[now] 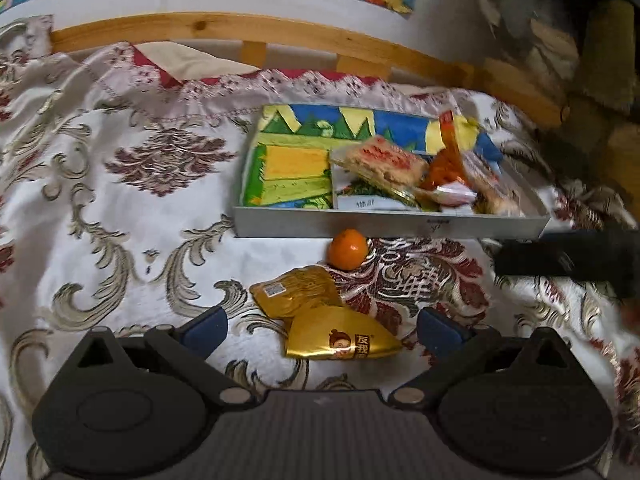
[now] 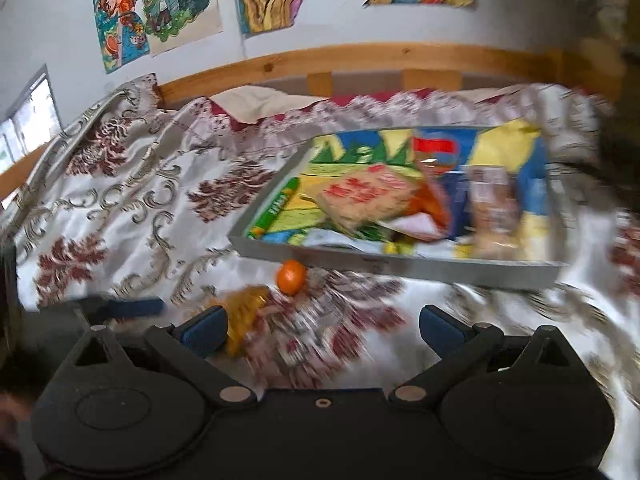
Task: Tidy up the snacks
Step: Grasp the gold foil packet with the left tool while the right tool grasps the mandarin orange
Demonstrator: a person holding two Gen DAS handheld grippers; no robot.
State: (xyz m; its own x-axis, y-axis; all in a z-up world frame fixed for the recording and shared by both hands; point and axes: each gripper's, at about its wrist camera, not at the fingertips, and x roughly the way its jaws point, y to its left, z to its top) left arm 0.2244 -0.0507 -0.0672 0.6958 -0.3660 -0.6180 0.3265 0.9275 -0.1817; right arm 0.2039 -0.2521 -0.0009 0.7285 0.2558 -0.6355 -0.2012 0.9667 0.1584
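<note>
A grey tray (image 1: 384, 227) with a colourful lining sits on the patterned cloth and holds several snack packets, among them a red-printed cracker pack (image 1: 384, 160). A small orange (image 1: 348, 249) lies just in front of the tray. Two gold snack packets (image 1: 304, 296) (image 1: 340, 340) lie nearer. My left gripper (image 1: 320, 328) is open, its jaws either side of the nearer gold packet. My right gripper (image 2: 320, 330) is open and empty above the cloth; the tray (image 2: 400, 266), the orange (image 2: 291, 276) and a blurred gold packet (image 2: 244, 312) show ahead.
A wooden bed rail (image 1: 240, 32) runs behind the cloth, with drawings on the wall above. The right gripper's dark body (image 1: 568, 258) reaches in at the right of the left view. The left gripper's finger (image 2: 132, 306) shows at the left of the right view.
</note>
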